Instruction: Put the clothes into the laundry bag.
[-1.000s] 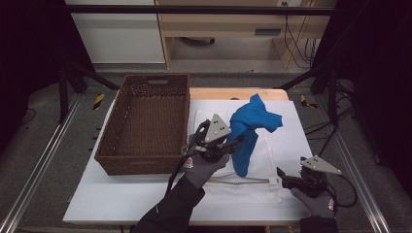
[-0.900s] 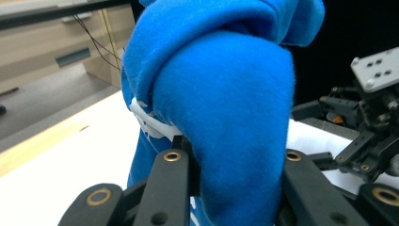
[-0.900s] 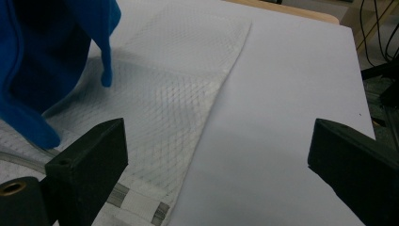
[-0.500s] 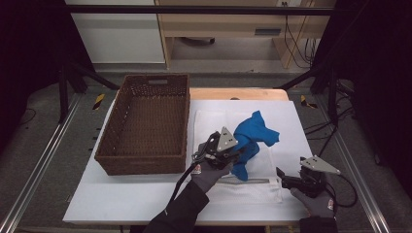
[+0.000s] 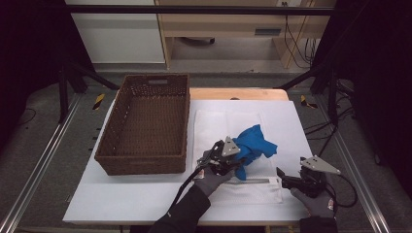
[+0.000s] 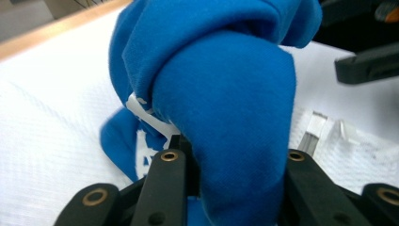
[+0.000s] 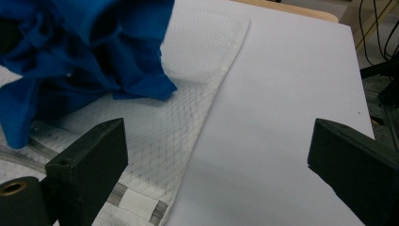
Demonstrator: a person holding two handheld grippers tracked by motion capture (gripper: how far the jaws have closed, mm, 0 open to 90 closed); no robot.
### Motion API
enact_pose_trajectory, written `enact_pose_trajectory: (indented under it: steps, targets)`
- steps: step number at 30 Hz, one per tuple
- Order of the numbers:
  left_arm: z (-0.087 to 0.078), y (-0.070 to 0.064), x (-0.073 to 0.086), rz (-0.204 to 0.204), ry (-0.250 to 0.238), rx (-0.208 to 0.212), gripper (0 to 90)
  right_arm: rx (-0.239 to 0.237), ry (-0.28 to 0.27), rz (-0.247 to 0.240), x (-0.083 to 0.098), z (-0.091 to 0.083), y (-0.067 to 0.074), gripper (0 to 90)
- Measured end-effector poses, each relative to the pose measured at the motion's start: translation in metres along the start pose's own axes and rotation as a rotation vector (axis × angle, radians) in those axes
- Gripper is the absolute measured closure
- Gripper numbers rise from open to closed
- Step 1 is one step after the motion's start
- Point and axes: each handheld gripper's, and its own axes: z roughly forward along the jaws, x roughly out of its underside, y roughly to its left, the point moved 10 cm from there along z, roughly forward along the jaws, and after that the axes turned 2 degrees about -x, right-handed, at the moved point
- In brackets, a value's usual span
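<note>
A blue cloth [image 5: 256,142] lies bunched on a white mesh bag [image 5: 224,121] in the middle of the white table. My left gripper [image 5: 239,162] sits low at the cloth's near side, shut on a thick fold of it. In the left gripper view the blue cloth [image 6: 226,84] bulges out between the two black jaws. A white label shows on the cloth. My right gripper [image 5: 282,178] rests near the table's front right edge, open, with nothing between its jaws. In the right gripper view the cloth [image 7: 84,47] lies ahead to the left on the mesh bag [image 7: 188,108].
A brown wicker basket [image 5: 141,162] stands on the left half of the table, with nothing in it. The mesh bag's zipper edge [image 5: 252,181] runs along its near side. Bare white tabletop [image 7: 282,94] stretches ahead of the right gripper. A wooden desk stands beyond the table.
The left gripper has come down with the blue cloth, which hung high and now rests crumpled on the mesh bag. The right gripper has stayed in place.
</note>
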Motion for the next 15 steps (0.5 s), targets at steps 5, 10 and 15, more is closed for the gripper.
enact_pose_trajectory:
  steps: [5,10,15]
  targets:
    - [0.007,-0.003,0.009,-0.002,0.019,0.005,70.6,-0.001,-0.001,-0.004,0.000,0.000,0.000,5.7]
    - [0.012,-0.005,0.016,-0.008,0.045,0.020,65.0,-0.004,-0.009,-0.013,-0.003,-0.001,0.002,5.8]
    - [0.013,-0.007,0.021,-0.021,0.082,0.038,52.4,-0.007,-0.014,-0.011,-0.004,-0.002,0.003,5.8]
